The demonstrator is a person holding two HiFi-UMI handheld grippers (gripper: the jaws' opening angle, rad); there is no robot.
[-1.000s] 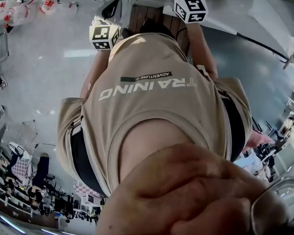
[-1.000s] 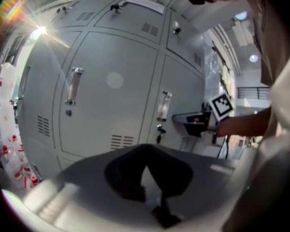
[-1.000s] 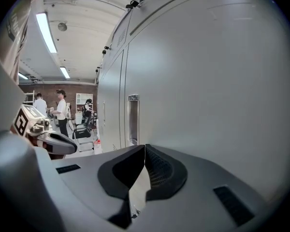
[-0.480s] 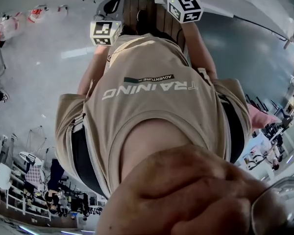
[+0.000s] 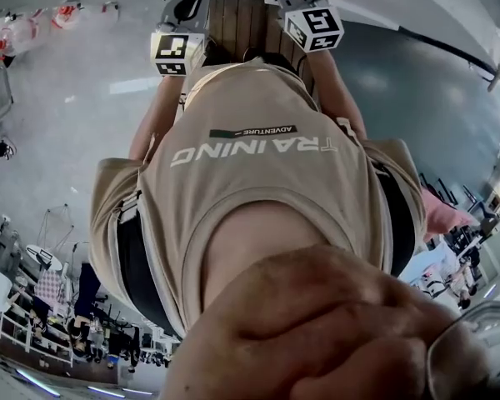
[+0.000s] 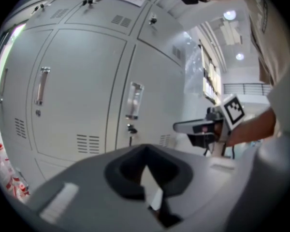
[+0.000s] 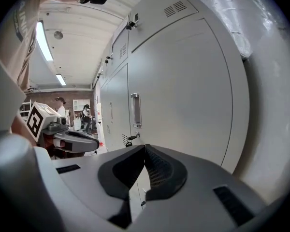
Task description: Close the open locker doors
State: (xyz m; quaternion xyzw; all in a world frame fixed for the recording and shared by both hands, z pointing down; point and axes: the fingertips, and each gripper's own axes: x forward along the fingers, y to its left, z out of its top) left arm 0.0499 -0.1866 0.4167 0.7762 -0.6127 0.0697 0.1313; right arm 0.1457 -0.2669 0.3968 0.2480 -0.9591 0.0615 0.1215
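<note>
The person's beige T-shirt [image 5: 258, 165] fills most of the head view and hides nearly everything below the arms; round it runs a glossy grey floor [image 5: 58, 132], with red-and-white bags [image 5: 17, 27] off to the left and a strip of brown wooden slats [image 5: 242, 23] between the two marker cubes [image 5: 172, 52]; farther back in the room there are racks and a few people [image 7: 60, 108] under long ceiling lights [image 7: 43, 42]; clear plastic sheeting [image 7: 253, 18] covers the surface at the right edge of the right gripper view; the left gripper [image 6: 145, 151] is held up with its dark pads meeting at the tips and nothing caught between them; the right gripper [image 7: 145, 148] has its ribbed pads pressed together the same way, also empty; the grey locker doors [image 6: 82, 91] stand just ahead of both grippers, not touched by either; two doors with upright handles [image 6: 134, 100] face the left gripper and look flush in their frames; one large door [image 7: 183, 91], with a recessed handle [image 7: 135, 110] and a lock [image 7: 131, 137] below it, rises close in front of the right gripper, a little to its right; whether that one is fully shut I cannot tell
</note>
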